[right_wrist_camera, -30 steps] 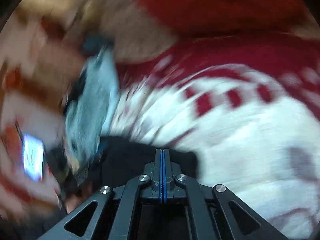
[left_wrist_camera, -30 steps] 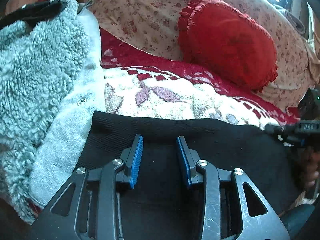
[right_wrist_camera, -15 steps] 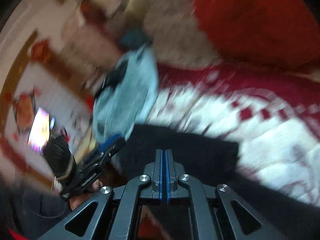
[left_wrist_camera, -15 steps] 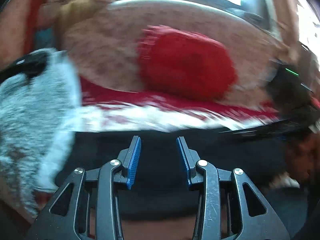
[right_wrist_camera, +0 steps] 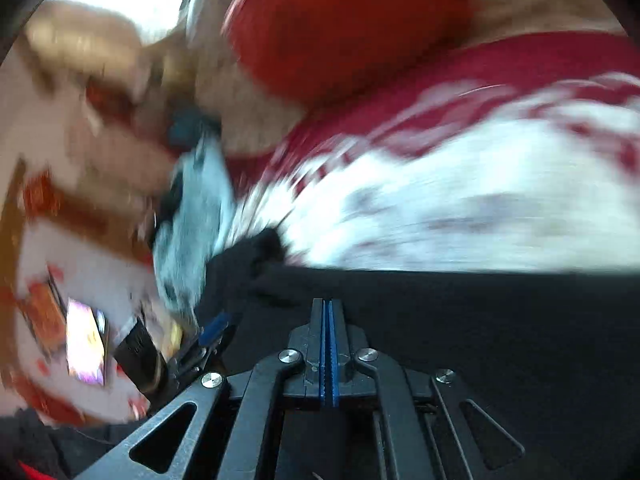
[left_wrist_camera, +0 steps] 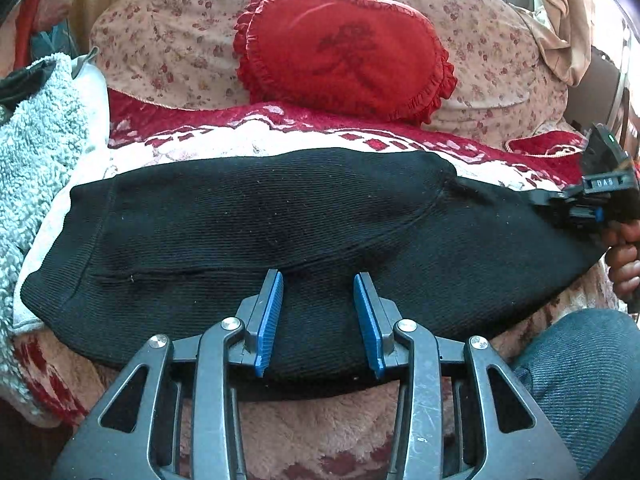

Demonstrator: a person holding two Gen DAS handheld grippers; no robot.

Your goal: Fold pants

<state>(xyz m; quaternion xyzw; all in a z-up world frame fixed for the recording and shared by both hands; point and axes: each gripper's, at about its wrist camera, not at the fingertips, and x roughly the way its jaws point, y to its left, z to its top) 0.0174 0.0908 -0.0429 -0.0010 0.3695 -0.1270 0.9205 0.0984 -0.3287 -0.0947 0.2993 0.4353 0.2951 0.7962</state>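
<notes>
The black knit pants lie folded lengthwise across the bed, spread from left to right. My left gripper is open and empty, its blue pads hovering just over the near edge of the pants. My right gripper is shut, its blue pads pressed together, low over the pants; whether cloth is pinched between them I cannot tell. It also shows in the left wrist view at the right end of the pants. The right wrist view is blurred by motion.
A red heart-shaped cushion leans on floral pillows behind the pants. A fluffy teal-grey garment lies at the left. The red-and-white blanket covers the bed. A person's blue-trousered knee is at the lower right.
The left gripper has pulled back and up, so the whole pants now show. The right gripper stayed shut and swung along the right end of the pants.
</notes>
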